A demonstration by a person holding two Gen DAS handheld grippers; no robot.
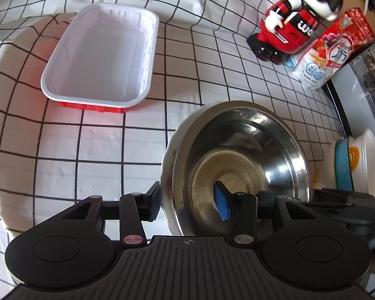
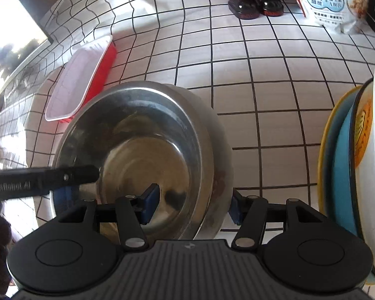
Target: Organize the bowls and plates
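Observation:
A steel bowl (image 1: 240, 165) nested in a second metal bowl stands tilted on the checked cloth. It also shows in the right wrist view (image 2: 142, 150). My left gripper (image 1: 187, 201) straddles the bowls' left rim, one pad (image 1: 222, 203) inside, one outside; I cannot tell if it presses. My right gripper (image 2: 195, 206) straddles the right rim the same way, with a wide gap. The left gripper's finger (image 2: 50, 180) crosses the bowl in the right wrist view. Upright plates (image 2: 345, 155), blue and white, stand at the right.
A white tray with red sides (image 1: 100, 57) lies at the back left. A red and white robot toy (image 1: 295, 17) and a snack bag (image 1: 330, 47) stand at the back right. Plates also show at the right (image 1: 355, 160).

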